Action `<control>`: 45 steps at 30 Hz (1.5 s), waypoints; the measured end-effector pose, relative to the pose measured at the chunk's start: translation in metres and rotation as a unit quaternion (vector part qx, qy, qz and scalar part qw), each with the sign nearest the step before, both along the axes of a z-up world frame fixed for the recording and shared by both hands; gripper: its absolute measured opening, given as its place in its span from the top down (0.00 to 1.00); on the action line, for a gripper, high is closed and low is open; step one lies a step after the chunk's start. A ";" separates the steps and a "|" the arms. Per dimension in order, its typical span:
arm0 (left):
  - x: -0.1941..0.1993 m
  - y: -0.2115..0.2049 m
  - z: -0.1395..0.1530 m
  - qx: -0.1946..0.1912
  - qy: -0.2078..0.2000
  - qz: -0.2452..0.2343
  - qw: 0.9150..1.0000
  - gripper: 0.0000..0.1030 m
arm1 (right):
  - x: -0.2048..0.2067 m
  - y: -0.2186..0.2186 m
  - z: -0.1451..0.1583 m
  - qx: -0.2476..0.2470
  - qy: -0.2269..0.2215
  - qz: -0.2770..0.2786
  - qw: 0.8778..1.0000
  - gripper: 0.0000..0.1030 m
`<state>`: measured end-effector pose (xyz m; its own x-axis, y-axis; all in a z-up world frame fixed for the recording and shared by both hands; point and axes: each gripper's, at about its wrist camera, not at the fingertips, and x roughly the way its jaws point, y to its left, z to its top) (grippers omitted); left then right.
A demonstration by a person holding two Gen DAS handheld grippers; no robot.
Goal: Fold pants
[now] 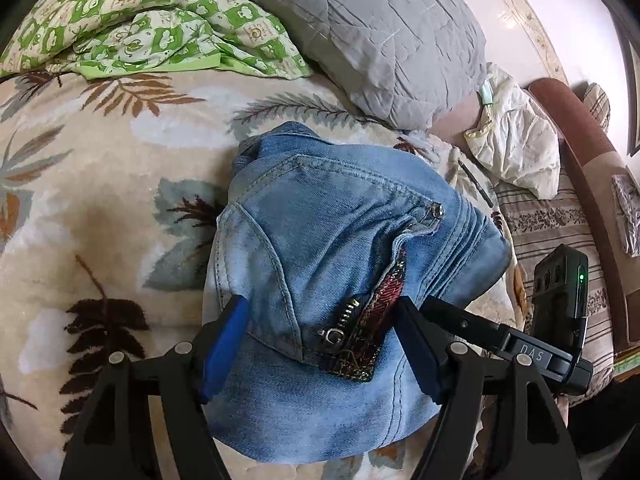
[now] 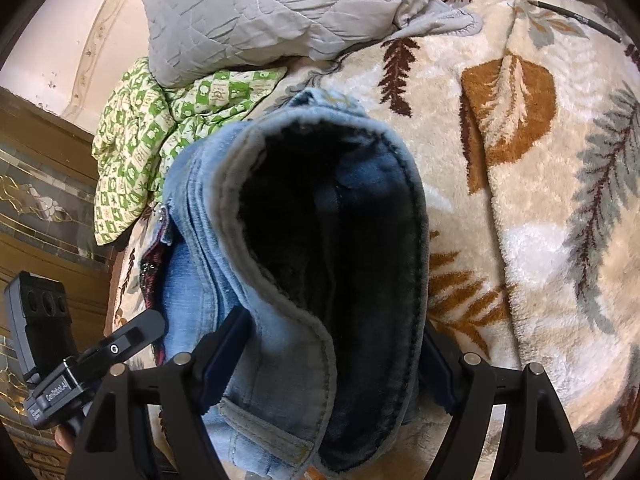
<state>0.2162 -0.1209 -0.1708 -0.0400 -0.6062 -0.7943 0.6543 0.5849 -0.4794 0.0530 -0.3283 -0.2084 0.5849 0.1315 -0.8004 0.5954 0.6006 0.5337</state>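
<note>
Light blue denim pants (image 1: pixel 320 240) lie in a folded bundle on a cream leaf-patterned blanket (image 1: pixel 100 184). The open fly with a metal zipper (image 1: pixel 340 328) and red patterned lining faces up. My left gripper (image 1: pixel 320 344) is open, its blue-padded fingers (image 1: pixel 224 344) straddling the near end of the bundle. In the right wrist view the pants (image 2: pixel 280 312) show the waistband opening with its dark fleece lining (image 2: pixel 332 248). My right gripper (image 2: pixel 332 360) is open with the waistband between its fingers. The right gripper's body (image 1: pixel 560 304) shows at the left view's right side.
A grey quilted pillow (image 1: pixel 380 32) and a green checked cloth (image 1: pixel 140 20) lie at the far side of the bed. A white crumpled cloth (image 1: pixel 516 144) and a dark pen (image 1: pixel 476 184) lie at the right, beside a striped sofa (image 1: pixel 560 220). A wooden panel (image 2: pixel 40 184) stands at left.
</note>
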 end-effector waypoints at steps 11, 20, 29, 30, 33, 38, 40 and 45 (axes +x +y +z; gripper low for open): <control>0.001 -0.005 -0.002 0.000 -0.010 -0.005 1.000 0.27 | -0.009 -0.009 0.002 0.020 -0.020 -0.011 1.000 0.21; 0.020 -0.005 -0.005 -0.029 0.026 0.002 0.999 0.27 | -0.004 -0.016 -0.004 0.034 -0.022 -0.010 0.999 0.23; 0.004 0.002 0.017 -0.067 0.058 -0.017 0.996 0.92 | 0.006 -0.008 0.004 0.028 -0.034 0.012 0.999 0.62; -0.001 0.003 0.022 -0.054 0.037 -0.016 0.998 0.92 | 0.007 -0.005 0.009 0.023 -0.039 0.017 0.999 0.63; -0.005 0.008 0.031 -0.045 -0.006 -0.016 0.999 0.89 | 0.012 0.002 0.019 -0.010 -0.031 0.037 0.999 0.64; 0.032 0.034 0.025 -0.047 -0.006 0.064 0.997 0.29 | 0.005 -0.008 0.007 0.007 -0.020 0.010 1.000 0.38; 0.052 0.039 0.009 -0.038 0.027 0.086 0.995 0.30 | 0.001 -0.011 0.004 0.024 -0.029 0.004 0.999 0.37; 0.071 0.034 -0.047 -0.039 0.142 0.081 0.986 0.40 | 0.002 -0.014 -0.001 0.043 -0.029 0.000 0.999 0.35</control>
